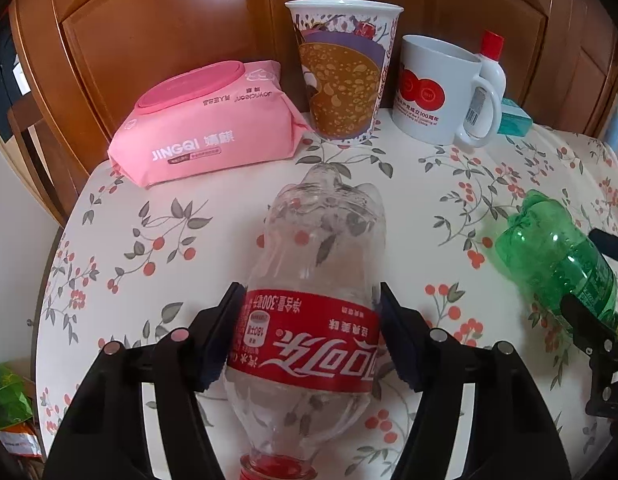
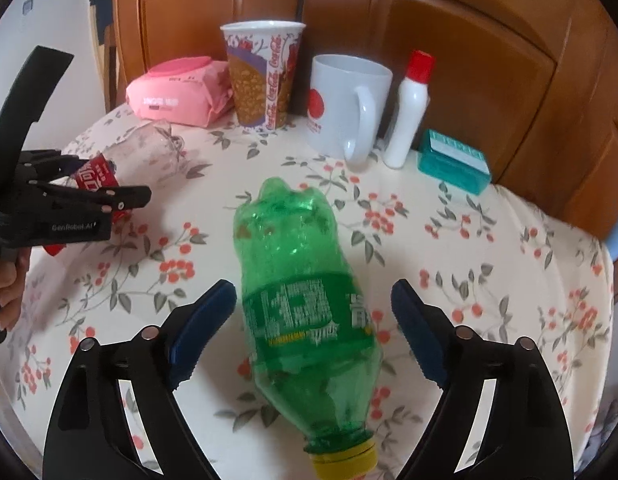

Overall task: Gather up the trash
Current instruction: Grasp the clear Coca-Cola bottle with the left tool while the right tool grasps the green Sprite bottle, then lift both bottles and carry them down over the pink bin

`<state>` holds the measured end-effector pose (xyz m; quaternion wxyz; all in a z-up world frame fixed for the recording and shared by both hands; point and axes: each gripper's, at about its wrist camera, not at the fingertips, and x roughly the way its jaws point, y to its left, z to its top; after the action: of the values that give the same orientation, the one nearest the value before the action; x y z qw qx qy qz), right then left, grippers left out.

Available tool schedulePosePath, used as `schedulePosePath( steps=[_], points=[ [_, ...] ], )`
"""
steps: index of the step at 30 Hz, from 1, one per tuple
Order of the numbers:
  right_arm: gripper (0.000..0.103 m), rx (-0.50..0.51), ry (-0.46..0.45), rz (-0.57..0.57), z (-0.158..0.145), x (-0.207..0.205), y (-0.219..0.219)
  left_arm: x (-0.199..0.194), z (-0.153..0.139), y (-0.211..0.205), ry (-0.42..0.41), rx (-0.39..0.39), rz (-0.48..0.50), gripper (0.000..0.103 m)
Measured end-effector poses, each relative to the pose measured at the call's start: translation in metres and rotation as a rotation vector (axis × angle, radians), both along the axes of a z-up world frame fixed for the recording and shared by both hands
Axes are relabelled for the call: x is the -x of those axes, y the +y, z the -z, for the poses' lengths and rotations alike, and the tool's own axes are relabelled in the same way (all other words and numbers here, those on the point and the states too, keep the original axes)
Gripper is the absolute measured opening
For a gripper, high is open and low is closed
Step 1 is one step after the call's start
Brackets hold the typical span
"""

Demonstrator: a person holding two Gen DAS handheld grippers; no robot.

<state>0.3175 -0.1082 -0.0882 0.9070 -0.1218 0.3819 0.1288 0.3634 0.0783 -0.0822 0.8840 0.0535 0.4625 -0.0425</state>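
Containers first, from the left of the flowered tablecloth (image 1: 157, 216): a pink wipes pack (image 1: 205, 124) with its lid shut lies against the wooden cabinet doors (image 1: 149, 20), so its contents cannot be seen. Just beside it stands a tall paper cup (image 1: 343, 68), upright, its inside hidden by the viewing angle. Next is a white mug (image 1: 433, 88) with red circles, handle to the right; what shows of its interior looks bare. Behind the handle a small white bottle (image 2: 409, 116) with a red cap stands upright, and a teal box (image 2: 453, 164) lies flat at the far right.

Nearer the cameras lie two plastic bottles. The clear cola bottle (image 1: 313, 300) with a red label lies on the cloth, base toward the cups, red cap cut off at the bottom edge; it appears empty. The left gripper (image 1: 309, 332) has its pads tight against both sides of the label. The green bottle (image 2: 301, 300) with a yellow cap lies on its side to the right, also seemingly empty. The right gripper (image 2: 313, 328) straddles it with its jaws spread wide, blue pads clear of the plastic on either side.

In the right wrist view, part of a hand (image 2: 7, 284) shows at the left edge. At the lower left of the left wrist view, green and orange packaging (image 1: 9, 412) is too cropped to identify.
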Motion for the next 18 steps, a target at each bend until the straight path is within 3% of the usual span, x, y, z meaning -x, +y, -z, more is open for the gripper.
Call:
schedulePosePath(
  steps=[7,11,18],
  points=[
    [0.081,-0.009,0.050,-0.018,0.009,-0.018,0.003,-0.001,0.001,-0.005,-0.001,-0.015,0.013,0.066],
    [0.070,-0.002,0.065,-0.028,0.014,-0.020,0.006,-0.004,0.002,-0.006,0.005,-0.011,0.014,0.066],
    [0.068,-0.021,0.045,-0.030,0.014,-0.016,0.005,-0.002,0.007,-0.008,0.002,0.018,0.020,0.062]
  ],
)
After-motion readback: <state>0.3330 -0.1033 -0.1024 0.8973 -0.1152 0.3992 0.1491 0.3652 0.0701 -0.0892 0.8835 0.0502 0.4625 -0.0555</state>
